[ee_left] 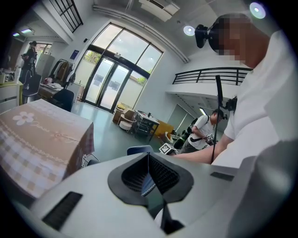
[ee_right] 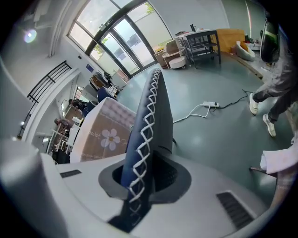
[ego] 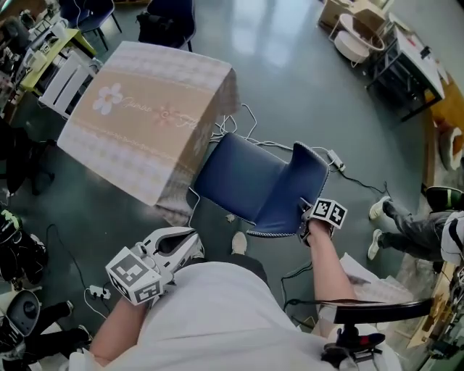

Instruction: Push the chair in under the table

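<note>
The blue chair (ego: 254,185) stands on the floor, its seat toward the table (ego: 152,109), which wears a beige cloth with a flower print. The seat's front edge is close to the cloth's hanging corner. My right gripper (ego: 307,219) is shut on the top edge of the backrest (ee_right: 151,116), whose white cross-stitching runs between the jaws in the right gripper view (ee_right: 146,174). My left gripper (ego: 190,245) hangs near the person's torso, apart from the chair; its jaws (ee_left: 150,174) meet with nothing between them. The table (ee_left: 42,135) and the chair's back (ee_left: 139,149) show beyond it.
White cables and a power strip (ego: 335,161) lie on the floor behind the chair. Another person's legs (ego: 406,221) are at the right. Dark chairs (ego: 170,18) stand beyond the table. Black gear (ego: 22,311) and a plug strip (ego: 98,292) sit at lower left.
</note>
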Demonstrator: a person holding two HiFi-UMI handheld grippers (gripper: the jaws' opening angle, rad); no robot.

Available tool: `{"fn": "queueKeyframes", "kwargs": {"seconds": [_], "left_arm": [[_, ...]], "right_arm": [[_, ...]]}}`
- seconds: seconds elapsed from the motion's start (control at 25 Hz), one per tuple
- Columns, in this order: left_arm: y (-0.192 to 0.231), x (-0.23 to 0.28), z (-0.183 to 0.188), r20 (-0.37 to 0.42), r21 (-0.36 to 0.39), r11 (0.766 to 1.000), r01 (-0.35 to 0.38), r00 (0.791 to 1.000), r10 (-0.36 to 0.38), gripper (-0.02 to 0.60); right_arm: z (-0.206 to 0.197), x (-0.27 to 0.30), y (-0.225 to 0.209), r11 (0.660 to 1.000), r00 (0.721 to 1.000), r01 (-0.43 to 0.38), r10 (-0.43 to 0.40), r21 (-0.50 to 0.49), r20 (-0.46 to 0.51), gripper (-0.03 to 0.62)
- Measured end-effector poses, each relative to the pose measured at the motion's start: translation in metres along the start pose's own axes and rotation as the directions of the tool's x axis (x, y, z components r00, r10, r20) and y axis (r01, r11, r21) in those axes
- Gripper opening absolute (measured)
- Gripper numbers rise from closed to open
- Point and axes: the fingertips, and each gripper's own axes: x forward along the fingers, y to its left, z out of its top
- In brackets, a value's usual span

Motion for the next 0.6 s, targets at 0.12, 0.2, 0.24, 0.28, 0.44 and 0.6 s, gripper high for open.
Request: {"fn": "queueKeyframes", "kwargs": {"seconds": [0.12,0.2,0.24,0.28,0.44,0.6], "left_arm": [[0.008,-0.012,-0.002,0.01,-0.004,1.0,-0.016,1.0,0.016,0.012],[0.014,-0.021,-0.002,0.019,-0.009,1.0,-0.03,0.999,0.03,0.012],[0.017,-0.025,-0.003,0.023,-0.015,0.999,-0.039,0.999,0.04,0.012],[0.021,-0.03,-0.003,0.025,-0.019,0.999,-0.048,0.999,0.048,0.012],[0.032,-0.048,-0.005,0.034,-0.029,0.997,-0.072,0.997,0.073,0.012],[0.041,-0.065,-0.004,0.043,-0.058,0.993,-0.105,0.993,0.108,0.012]], "right_arm": [[0.004,0.019,0.026,1.0,1.0,-0.008,0.008,0.0,-0.002,0.068],[0.006,0.029,0.041,1.0,1.0,-0.01,0.01,0.007,0.0,0.067],[0.007,0.034,0.049,1.0,1.0,-0.011,0.011,0.009,0.001,0.069],[0.007,0.038,0.055,1.0,1.0,-0.011,0.011,0.008,0.002,0.067],[0.009,0.054,0.085,1.0,1.0,-0.024,0.023,-0.009,-0.009,0.069],[0.013,0.065,0.111,0.999,0.999,-0.039,0.039,-0.009,-0.02,0.069]]}}
